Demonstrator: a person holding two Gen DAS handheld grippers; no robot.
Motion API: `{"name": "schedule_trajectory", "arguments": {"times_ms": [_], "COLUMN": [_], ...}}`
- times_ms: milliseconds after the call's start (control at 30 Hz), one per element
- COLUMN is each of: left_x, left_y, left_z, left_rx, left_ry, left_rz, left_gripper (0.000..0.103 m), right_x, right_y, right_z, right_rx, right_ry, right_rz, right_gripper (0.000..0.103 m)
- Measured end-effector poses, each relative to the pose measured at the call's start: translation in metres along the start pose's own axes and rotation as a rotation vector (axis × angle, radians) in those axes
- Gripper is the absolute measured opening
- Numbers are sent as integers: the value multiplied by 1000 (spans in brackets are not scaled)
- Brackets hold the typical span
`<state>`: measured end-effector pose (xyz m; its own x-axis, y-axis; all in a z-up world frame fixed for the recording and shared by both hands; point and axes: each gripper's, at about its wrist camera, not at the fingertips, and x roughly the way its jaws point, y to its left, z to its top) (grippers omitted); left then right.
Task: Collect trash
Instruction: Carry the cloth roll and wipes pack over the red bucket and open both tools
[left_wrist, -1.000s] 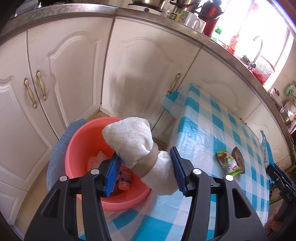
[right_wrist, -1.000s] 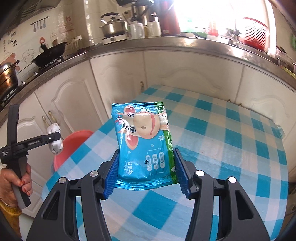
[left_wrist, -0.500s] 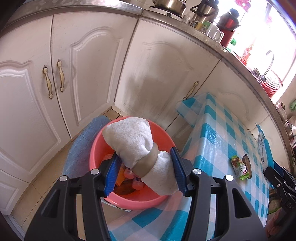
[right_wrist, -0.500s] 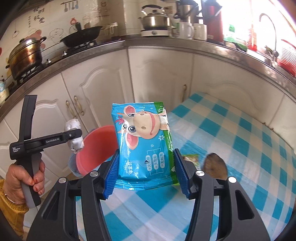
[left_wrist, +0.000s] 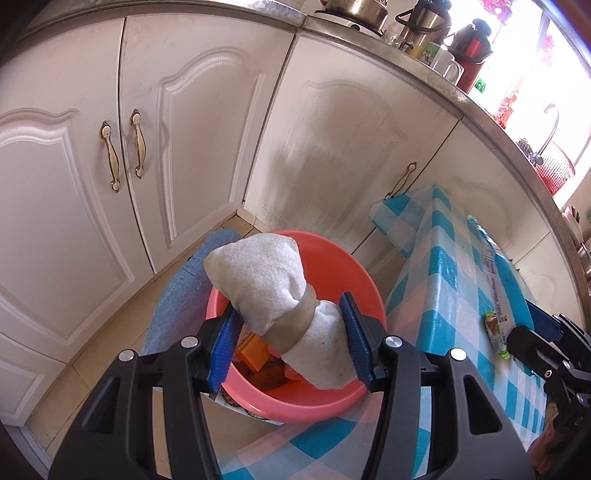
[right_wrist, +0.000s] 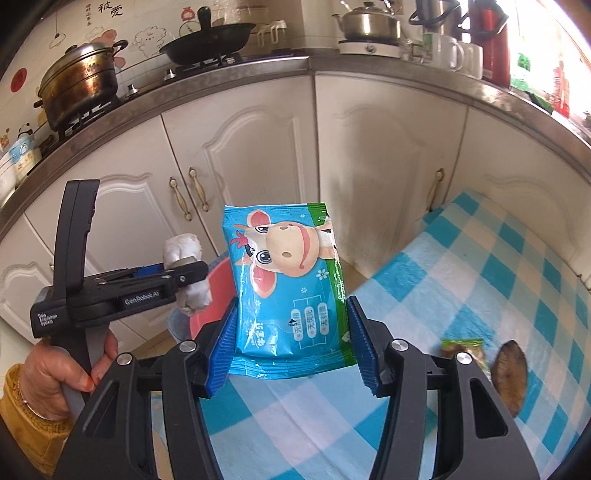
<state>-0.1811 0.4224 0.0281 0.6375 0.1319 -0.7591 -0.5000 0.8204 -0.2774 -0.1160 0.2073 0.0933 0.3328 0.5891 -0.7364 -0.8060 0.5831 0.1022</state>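
Observation:
My left gripper is shut on a white cloth bundle bound with a tan band, held above a red basin that stands on the floor and holds several pieces of trash. My right gripper is shut on a blue wet-wipes packet with a cartoon cow, held upright over the checked table. The left gripper with the bundle shows in the right wrist view, in front of the basin. A green snack wrapper and a brown peel lie on the table.
White cabinet doors stand behind the basin. A blue mat lies under it. The counter carries a pot, a wok, a kettle and mugs. The right gripper shows at the left wrist view's right edge.
Both grippers have swung left toward the basin. The bundle now hangs over the basin's middle. The wipes packet has come closer to the table's left edge. Both grips are unchanged.

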Motion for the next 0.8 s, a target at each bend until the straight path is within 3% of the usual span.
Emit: {"name": "schedule_trajectory", "arguments": {"times_ms": [367,800], "left_x": [23,42], "left_y": [5,-2], "left_z": [-3,-9], "left_rx": [34,69], "left_ry": [29,63], "left_rz": [59,82], "left_gripper": [55,55], "right_x": [46,75], "right_y": [21,13], "right_z": [5,6], "right_rx": [-43,-17], "right_ry": [79,128], "right_rz": [32,32], "right_gripper": [57,57]}}
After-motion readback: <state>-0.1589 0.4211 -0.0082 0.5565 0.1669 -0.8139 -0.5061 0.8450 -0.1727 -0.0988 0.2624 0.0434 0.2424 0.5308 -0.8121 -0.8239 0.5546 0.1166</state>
